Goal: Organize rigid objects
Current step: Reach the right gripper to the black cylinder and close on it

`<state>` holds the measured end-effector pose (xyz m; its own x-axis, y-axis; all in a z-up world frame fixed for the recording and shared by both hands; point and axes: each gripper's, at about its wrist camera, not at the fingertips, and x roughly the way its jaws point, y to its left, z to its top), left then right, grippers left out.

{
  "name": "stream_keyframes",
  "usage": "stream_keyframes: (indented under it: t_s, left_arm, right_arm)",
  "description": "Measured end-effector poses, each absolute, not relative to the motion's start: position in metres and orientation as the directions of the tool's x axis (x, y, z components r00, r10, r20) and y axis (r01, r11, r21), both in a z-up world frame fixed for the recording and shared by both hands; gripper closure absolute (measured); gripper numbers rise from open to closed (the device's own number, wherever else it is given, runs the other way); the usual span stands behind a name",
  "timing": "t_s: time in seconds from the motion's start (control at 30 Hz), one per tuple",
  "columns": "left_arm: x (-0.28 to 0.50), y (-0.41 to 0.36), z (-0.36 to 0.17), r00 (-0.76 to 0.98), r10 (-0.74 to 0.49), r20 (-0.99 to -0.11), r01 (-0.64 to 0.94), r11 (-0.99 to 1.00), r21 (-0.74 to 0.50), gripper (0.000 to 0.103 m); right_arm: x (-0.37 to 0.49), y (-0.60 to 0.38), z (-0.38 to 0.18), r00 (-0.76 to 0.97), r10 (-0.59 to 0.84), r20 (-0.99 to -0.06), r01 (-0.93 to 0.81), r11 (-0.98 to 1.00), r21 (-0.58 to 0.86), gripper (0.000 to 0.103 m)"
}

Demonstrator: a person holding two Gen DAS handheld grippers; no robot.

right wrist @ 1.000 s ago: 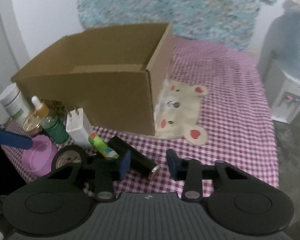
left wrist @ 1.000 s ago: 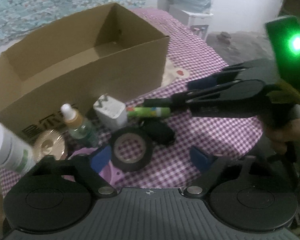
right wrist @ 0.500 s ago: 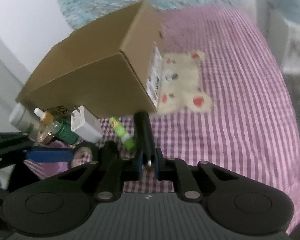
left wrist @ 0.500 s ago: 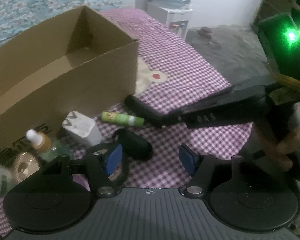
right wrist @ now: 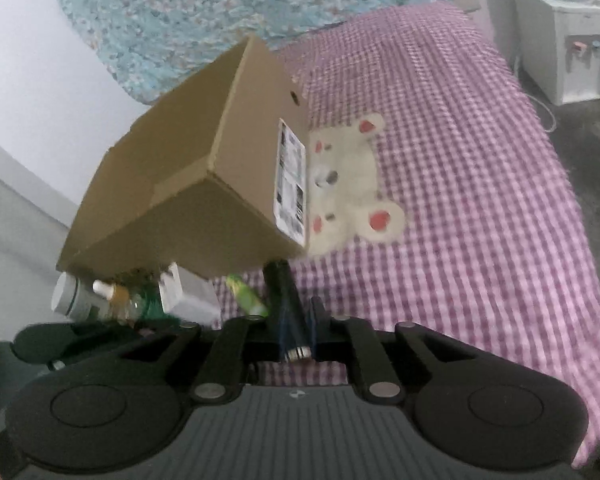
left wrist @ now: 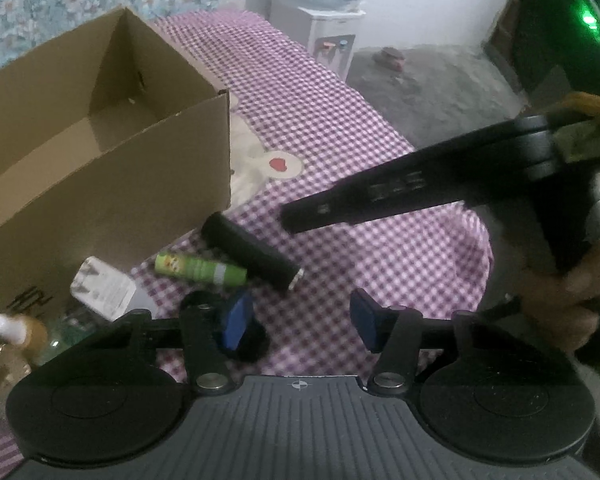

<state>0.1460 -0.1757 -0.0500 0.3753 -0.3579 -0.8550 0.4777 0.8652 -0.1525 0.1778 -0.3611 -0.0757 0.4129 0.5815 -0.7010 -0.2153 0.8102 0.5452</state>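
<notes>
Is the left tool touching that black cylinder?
Apart. In the left wrist view, checked cloth shows between the black cylinder and the open left tool.

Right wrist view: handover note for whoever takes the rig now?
Left gripper: open, empty.
Right gripper: jaws narrow around the black cylinder, but the left view shows it lying on the cloth, so the grip is unconfirmed.
Green tube, charger and dropper bottle sit outside the cardboard box, at its front.
Done: nothing visible in the box.
Left: box everything.
</notes>
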Motion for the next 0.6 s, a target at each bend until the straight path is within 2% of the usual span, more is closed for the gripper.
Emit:
stream_keyframes:
  t_s: [0.17, 0.27, 0.47, 0.6]
  left_arm:
    - [0.161, -0.185, -0.058, 0.345, -0.353, -0.870, 0.465, 0.869, -0.168, 0.057]
    - [0.167, -0.188, -0.063, 0.324, -0.344, -0.881, 0.460, 0.871, -0.171, 0.060]
    - [0.174, -0.189, -0.072, 0.306, -0.321, -0.896, 0.445, 0.880, -0.164, 0.061]
    - [0.179, -0.188, -0.076, 0.293, -0.307, -0.906, 0.431, 0.888, -0.161, 0.061]
  right_arm:
    - [0.210, -0.339, -0.093, 0.339, 0.593, -0.730, -0.242, 0.805, 0.542, 0.089]
    - [0.219, -0.330, -0.100, 0.296, 0.613, -0.732, -0.259, 0.790, 0.556, 0.080]
    - [0.225, -0.317, -0.109, 0.238, 0.627, -0.741, -0.284, 0.775, 0.565, 0.077]
    - [0.226, -0.319, -0.110, 0.230, 0.634, -0.738, -0.283, 0.770, 0.573, 0.078]
